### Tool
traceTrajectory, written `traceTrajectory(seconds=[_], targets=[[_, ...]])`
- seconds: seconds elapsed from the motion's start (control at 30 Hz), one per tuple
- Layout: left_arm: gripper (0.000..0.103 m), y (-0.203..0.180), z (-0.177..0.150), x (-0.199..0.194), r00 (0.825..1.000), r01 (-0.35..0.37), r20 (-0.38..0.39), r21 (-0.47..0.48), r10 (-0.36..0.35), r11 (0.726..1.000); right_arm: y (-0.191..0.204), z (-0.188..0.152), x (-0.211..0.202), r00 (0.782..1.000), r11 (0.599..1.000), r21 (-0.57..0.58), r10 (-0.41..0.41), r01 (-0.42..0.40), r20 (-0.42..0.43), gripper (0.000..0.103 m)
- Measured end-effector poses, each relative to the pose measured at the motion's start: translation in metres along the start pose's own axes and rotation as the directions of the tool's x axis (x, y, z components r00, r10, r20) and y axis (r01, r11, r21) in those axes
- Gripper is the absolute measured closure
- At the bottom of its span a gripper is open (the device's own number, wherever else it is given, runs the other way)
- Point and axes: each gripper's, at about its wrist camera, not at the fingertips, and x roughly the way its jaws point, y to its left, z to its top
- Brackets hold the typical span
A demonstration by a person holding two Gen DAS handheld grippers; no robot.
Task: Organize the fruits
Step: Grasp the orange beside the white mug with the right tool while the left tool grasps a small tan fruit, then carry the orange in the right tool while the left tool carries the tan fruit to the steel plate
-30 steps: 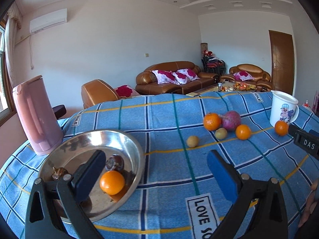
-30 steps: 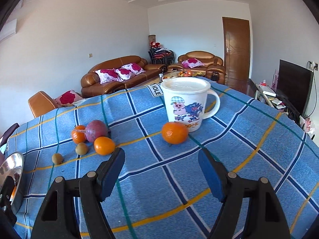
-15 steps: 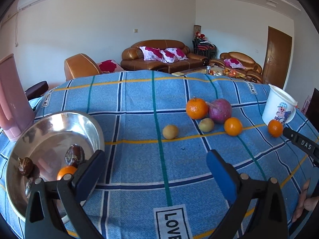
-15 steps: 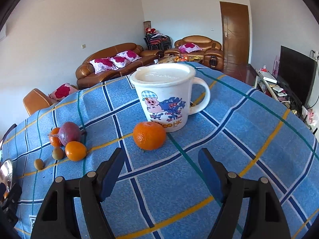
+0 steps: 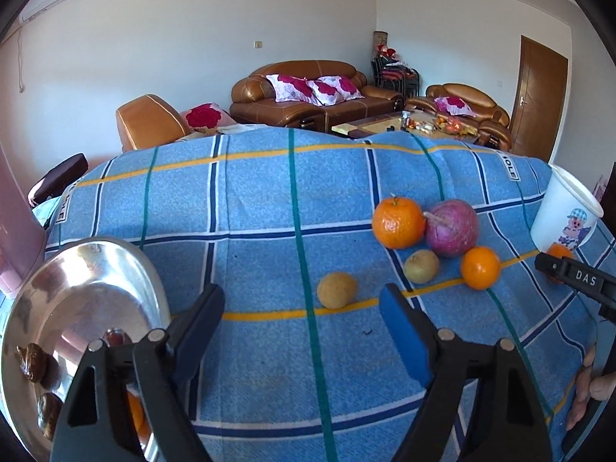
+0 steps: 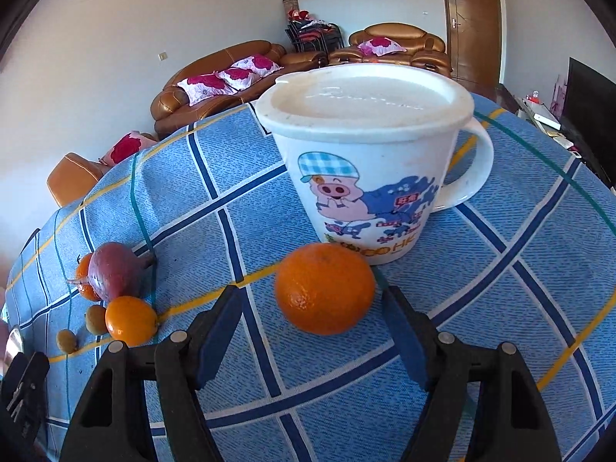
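Note:
My left gripper hangs over the blue checked cloth with its jaws closing. A small yellow-brown fruit lies just beyond its tips, untouched. Behind sit an orange, a purple round fruit, a small greenish fruit and a small orange. A steel bowl at the left holds brown fruits and an orange half hidden by my finger. My right gripper is closing too. An orange sits between its fingertips, which stand clear of it.
A white cartoon mug stands directly behind the orange. A pink kettle is at the far left beside the bowl. A person's hand shows at the right edge. Sofas and a door lie beyond the table.
Both grippers have moved forward and down toward the fruit. The left one swung right, away from the bowl, and its jaws narrowed. The right one's jaws narrowed slightly around the orange.

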Motion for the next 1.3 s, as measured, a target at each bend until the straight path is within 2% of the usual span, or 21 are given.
traceTrajectory(seconds=[0.1, 0.17, 0.27, 0.3, 0.33, 0.37, 0.43, 0.57, 0.7, 0.9, 0.97, 1.13, 1.3], targets=[[0.031, -0.004, 0.009, 0.015, 0.999, 0.012, -0.031, 0.000, -0.012, 1.000, 0.002, 0.001, 0.002, 1.000, 1.000, -0.004, -0.007, 0.007, -0.007, 0.039], [0.035, -0.005, 0.012, 0.027, 0.997, 0.021, -0.072, -0.005, -0.021, 1.000, 0.002, 0.001, 0.002, 1.000, 1.000, -0.007, -0.012, 0.012, -0.008, 0.043], [0.050, -0.003, 0.013, 0.044, 0.986, 0.071, -0.148, -0.039, -0.076, 0.997, 0.004, 0.001, 0.000, 1.000, 1.000, -0.011, -0.021, 0.021, -0.007, 0.052], [0.056, -0.002, 0.013, 0.049, 0.981, 0.080, -0.172, -0.057, -0.089, 0.995, 0.005, 0.001, 0.001, 1.000, 1.000, -0.013, -0.020, 0.020, -0.007, 0.052], [0.058, -0.001, 0.014, 0.050, 0.981, 0.078, -0.172, -0.062, -0.088, 0.995, 0.005, 0.001, 0.001, 1.000, 1.000, -0.016, -0.022, 0.021, -0.008, 0.052], [0.067, -0.001, 0.015, 0.050, 0.982, 0.082, -0.167, -0.064, -0.092, 0.995, 0.007, 0.001, 0.001, 1.000, 1.000, -0.021, -0.021, 0.021, -0.008, 0.053], [0.075, -0.003, 0.015, 0.051, 0.980, 0.090, -0.171, -0.054, -0.098, 0.994, 0.006, 0.002, 0.001, 1.000, 1.000, -0.025, -0.012, 0.011, -0.007, 0.053], [0.074, -0.004, 0.015, 0.046, 0.981, 0.114, -0.152, -0.053, -0.121, 0.992, 0.004, 0.000, -0.004, 1.000, 1.000, -0.028, 0.013, -0.013, 0.010, 0.053], [0.074, -0.002, 0.013, 0.018, 0.992, 0.120, -0.033, -0.048, -0.122, 0.992, 0.007, -0.005, -0.025, 0.996, 0.998, -0.056, 0.014, -0.009, 0.093, 0.053], [0.074, 0.001, 0.005, -0.024, 0.985, 0.126, 0.121, -0.026, -0.122, 0.992, 0.018, -0.019, -0.059, 0.971, 0.995, -0.097, -0.006, 0.030, 0.238, 0.053], [0.074, 0.002, 0.001, -0.034, 0.982, 0.135, 0.136, -0.014, -0.132, 0.991, 0.022, -0.024, -0.068, 0.964, 0.994, -0.107, -0.005, 0.035, 0.265, 0.053], [0.074, 0.002, -0.015, -0.058, 0.980, 0.097, 0.175, 0.019, -0.099, 0.995, 0.028, -0.036, -0.084, 0.952, 0.992, -0.123, -0.003, 0.042, 0.306, 0.053], [0.074, 0.005, -0.028, -0.077, 0.977, 0.086, 0.193, 0.034, -0.092, 0.996, 0.035, -0.050, -0.096, 0.950, 0.991, -0.125, -0.007, 0.048, 0.312, 0.053]])
